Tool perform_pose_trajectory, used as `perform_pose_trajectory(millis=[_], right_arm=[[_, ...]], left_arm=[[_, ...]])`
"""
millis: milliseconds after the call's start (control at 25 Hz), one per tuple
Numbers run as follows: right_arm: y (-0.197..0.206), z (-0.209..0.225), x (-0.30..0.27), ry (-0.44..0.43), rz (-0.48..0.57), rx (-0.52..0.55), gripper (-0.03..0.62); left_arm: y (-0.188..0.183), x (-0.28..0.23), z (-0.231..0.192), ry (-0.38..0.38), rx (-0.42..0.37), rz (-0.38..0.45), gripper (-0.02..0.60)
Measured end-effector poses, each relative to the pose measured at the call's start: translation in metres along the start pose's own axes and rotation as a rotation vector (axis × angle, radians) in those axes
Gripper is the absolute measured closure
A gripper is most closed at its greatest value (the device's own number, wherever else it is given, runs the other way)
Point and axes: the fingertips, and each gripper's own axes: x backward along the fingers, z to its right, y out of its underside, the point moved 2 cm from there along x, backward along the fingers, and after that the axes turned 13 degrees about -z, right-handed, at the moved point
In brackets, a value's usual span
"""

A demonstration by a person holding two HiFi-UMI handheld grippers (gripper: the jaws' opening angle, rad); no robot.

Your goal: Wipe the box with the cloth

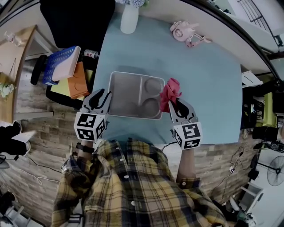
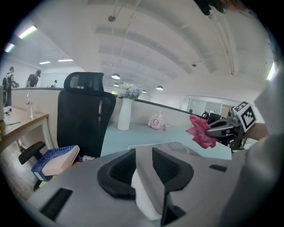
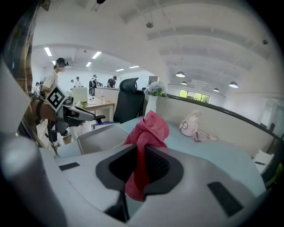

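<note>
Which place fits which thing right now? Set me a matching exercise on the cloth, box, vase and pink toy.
Things:
1 cloth
2 box
3 vase
4 pink toy

Places:
A at the far edge of the table, holding flowers
B clamped in the right tool
C lying on the table, right of the vase
D near edge inside the left tool

Pairs: 1-B; 2-D; 3-A; 4-C

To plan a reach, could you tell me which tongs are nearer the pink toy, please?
Right. The right tongs, gripping the cloth, are by the box's right end, the pink toy's side; the left tongs grip its left edge.
</note>
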Motion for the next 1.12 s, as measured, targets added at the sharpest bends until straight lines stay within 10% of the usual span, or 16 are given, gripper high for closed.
perform_pose_trajectory(millis=[1120], right_arm=[[-0.050,-0.005,0.015,-0.042,0.261,-0.179,0.540]], left_arm=[[-0.055,0.048,0.029,0.015,-0.101,0.175,0.591]])
